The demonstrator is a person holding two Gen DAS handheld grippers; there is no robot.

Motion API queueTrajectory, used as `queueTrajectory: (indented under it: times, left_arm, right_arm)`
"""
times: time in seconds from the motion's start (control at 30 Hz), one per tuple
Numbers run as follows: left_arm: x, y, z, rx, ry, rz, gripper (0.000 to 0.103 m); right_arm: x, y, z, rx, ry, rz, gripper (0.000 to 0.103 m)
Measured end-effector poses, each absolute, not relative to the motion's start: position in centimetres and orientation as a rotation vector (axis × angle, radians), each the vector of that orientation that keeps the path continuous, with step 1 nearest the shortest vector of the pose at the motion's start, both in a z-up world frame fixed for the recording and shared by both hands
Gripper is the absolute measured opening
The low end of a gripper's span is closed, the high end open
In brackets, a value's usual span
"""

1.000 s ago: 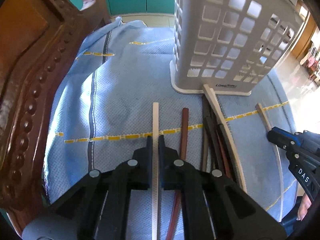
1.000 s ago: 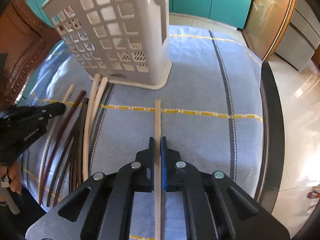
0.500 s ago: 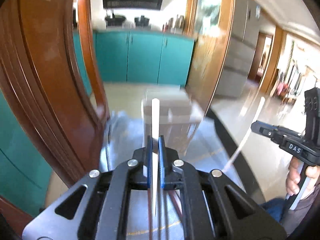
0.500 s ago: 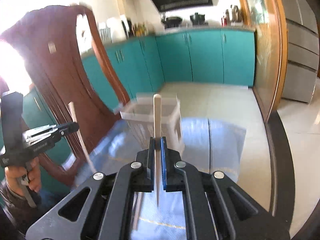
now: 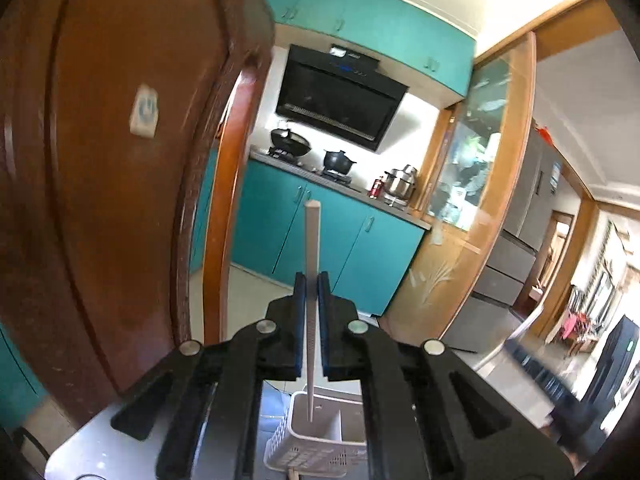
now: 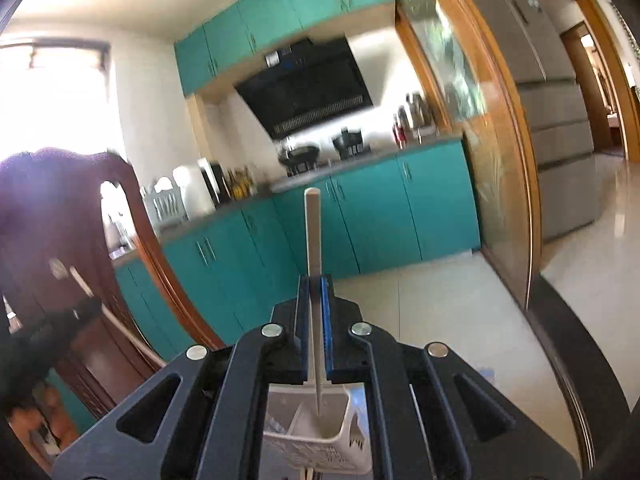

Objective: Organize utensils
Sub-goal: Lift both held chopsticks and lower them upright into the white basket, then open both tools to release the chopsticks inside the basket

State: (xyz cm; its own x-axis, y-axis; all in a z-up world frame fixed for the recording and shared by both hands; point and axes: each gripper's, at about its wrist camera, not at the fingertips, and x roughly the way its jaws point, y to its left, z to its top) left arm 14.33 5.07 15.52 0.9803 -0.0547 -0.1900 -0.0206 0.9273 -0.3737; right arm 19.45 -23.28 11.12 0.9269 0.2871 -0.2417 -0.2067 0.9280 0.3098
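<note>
Each chopstick stands upright, the left gripper clenched on one chopstick and the right gripper on another, tips at 6 o'clock over the basket.

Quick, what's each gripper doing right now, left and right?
Left gripper: shut on a pale chopstick.
Right gripper: shut on a light wooden chopstick.

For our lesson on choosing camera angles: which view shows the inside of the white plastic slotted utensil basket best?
The right wrist view: the white plastic slotted utensil basket shows its open top, an inner divider and a compartment floor. The left wrist view also catches the basket, with its rim, a divider and slotted wall, but less of the inside.
</note>
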Motion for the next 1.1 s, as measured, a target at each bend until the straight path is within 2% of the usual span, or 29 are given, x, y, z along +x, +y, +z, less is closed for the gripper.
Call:
queueTrajectory:
  times: [0.17, 0.4, 0.93, 1.0, 1.1]
  left_arm:
    - [16.3, 3.5, 13.2, -0.336, 0.22, 0.014, 0.007]
    - [19.7, 1.1, 8.0, -0.253, 0.363, 0.023, 0.007]
    - [19.1, 0.5, 6.1, -0.172, 0.404, 0.007, 0.007]
    - [19.0, 0.6, 5.9, -0.169, 0.409, 0.006, 0.007]
    - [18.6, 0.8, 5.9, -0.17, 0.401, 0.005, 0.007]
  right_arm:
    - [20.3, -21.2, 8.4, 0.207, 0.345, 0.265, 0.006]
    - [18.7, -19.7, 5.6, 0.129, 0.379, 0.29, 0.006]
    - [17.6, -18.9, 4.6, 0.07, 0.381, 0.295, 0.007]
    - [17.4, -19.0, 4.7, 0.073, 0.377, 0.299, 0.011]
    - [16.8, -19.4, 4.8, 0.079, 0.359, 0.299, 0.027]
